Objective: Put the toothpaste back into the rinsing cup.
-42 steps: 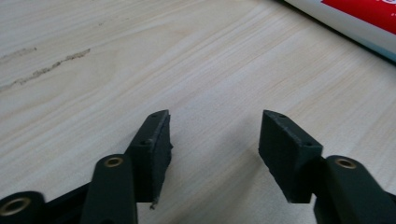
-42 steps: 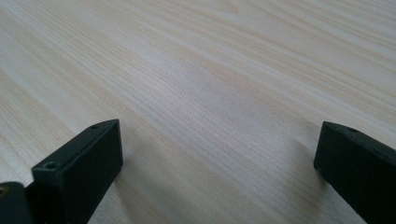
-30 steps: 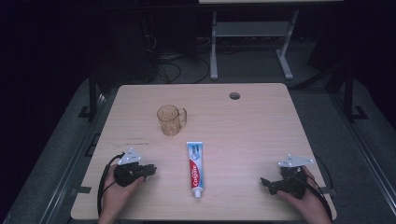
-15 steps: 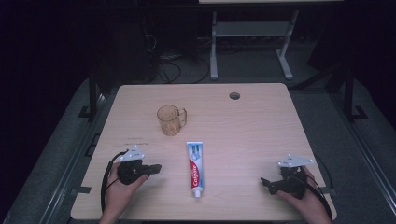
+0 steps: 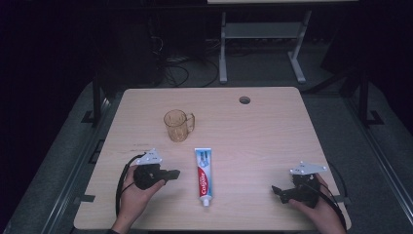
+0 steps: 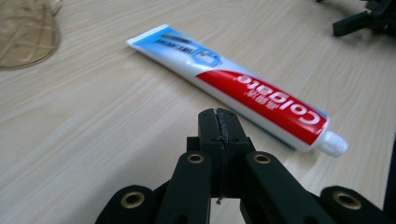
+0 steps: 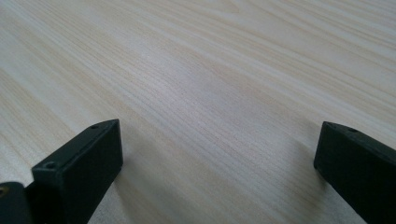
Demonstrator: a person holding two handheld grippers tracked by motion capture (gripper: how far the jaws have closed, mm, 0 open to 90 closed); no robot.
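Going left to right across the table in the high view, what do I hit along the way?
left gripper → amber cup → toothpaste tube → round hole in the table → right gripper

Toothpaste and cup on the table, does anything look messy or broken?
Nothing stands out. The toothpaste tube lies flat with its cap on, and the amber cup stands upright behind it. No spills show on the table. The left tool points at the tube, jaws shut on nothing.
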